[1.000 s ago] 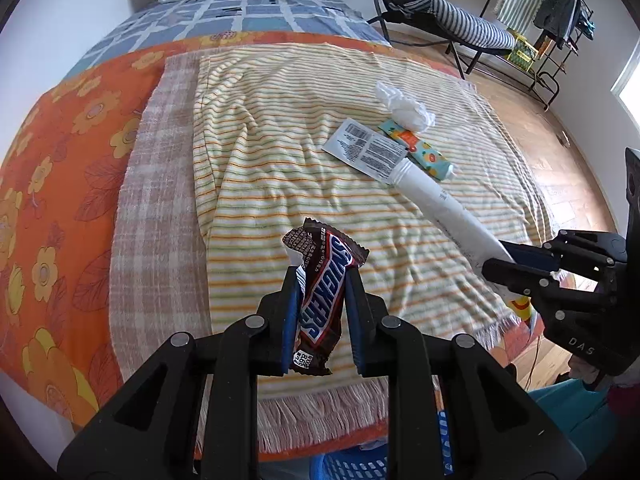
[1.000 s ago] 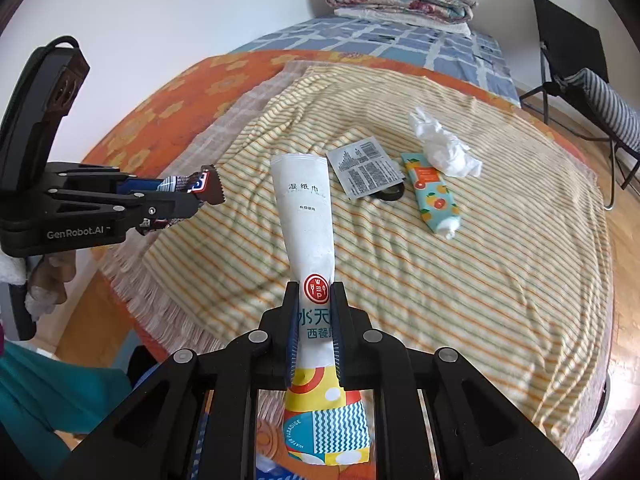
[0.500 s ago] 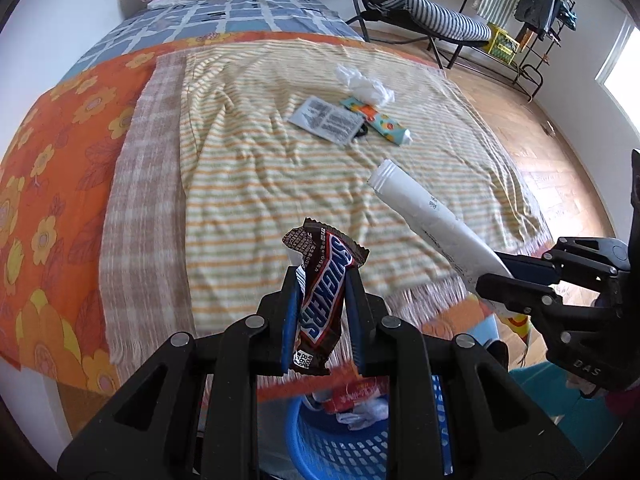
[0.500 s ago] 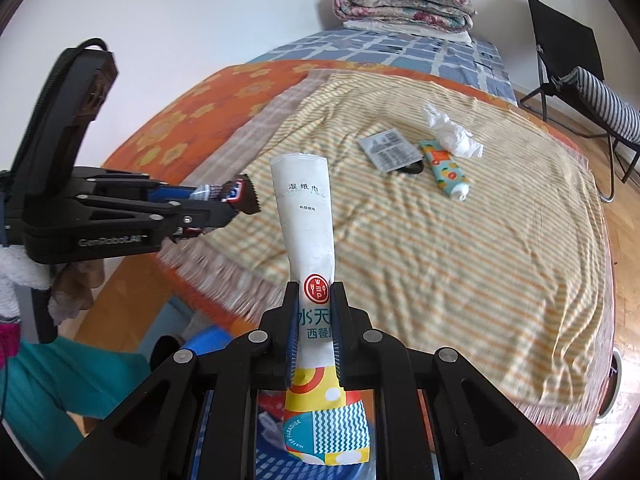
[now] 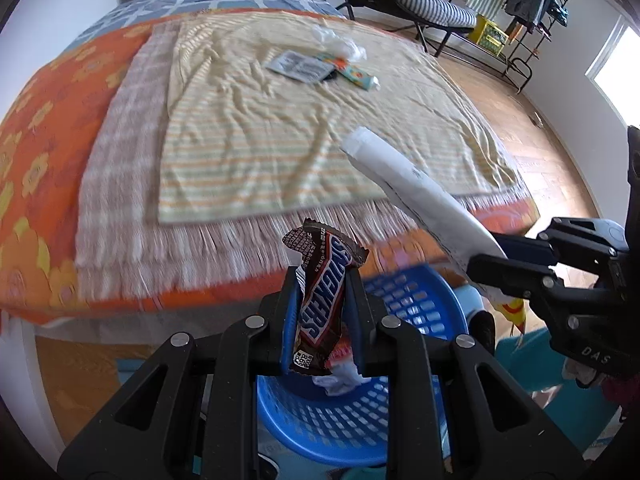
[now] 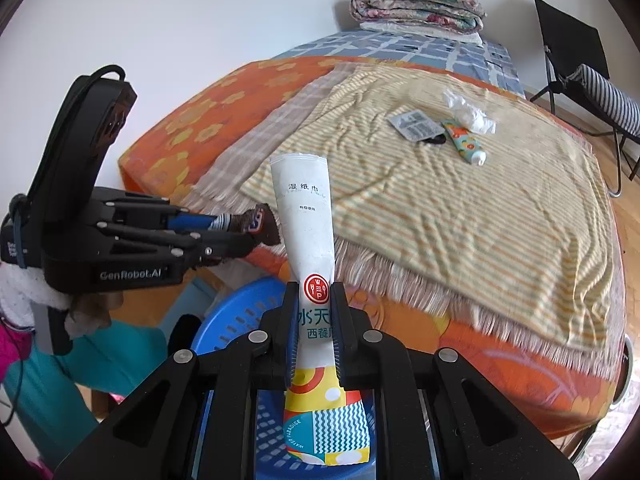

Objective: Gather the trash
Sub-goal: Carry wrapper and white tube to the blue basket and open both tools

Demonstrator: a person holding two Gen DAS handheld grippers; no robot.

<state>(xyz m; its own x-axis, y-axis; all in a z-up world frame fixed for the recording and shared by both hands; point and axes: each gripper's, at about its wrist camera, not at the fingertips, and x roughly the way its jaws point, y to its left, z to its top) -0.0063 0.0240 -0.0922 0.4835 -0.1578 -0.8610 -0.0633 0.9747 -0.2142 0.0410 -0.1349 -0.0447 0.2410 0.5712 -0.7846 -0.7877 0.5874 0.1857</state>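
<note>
My left gripper (image 5: pixel 325 280) is shut on a brown Snickers wrapper (image 5: pixel 322 292) and holds it above a blue plastic basket (image 5: pixel 416 300) on the floor by the bed. My right gripper (image 6: pixel 315 300) is shut on a long white wet-wipe packet (image 6: pixel 306 216), also over the basket (image 6: pixel 236 308). The packet shows in the left wrist view (image 5: pixel 416 200) too. On the striped blanket (image 6: pixel 440 184) lie a grey barcode sachet (image 6: pixel 416 125), a small colourful tube (image 6: pixel 464 145) and a crumpled white tissue (image 6: pixel 468 112).
The basket holds some crumpled trash (image 5: pixel 340 376). The bed has an orange flowered cover (image 5: pixel 32 152) and folded quilts (image 6: pixel 416 4) at its head. A black chair (image 6: pixel 576 60) and a drying rack (image 5: pixel 532 4) stand on the wooden floor.
Both grippers pulled back from the bed with their wrappers and now hang over the blue basket, which has come into view below them.
</note>
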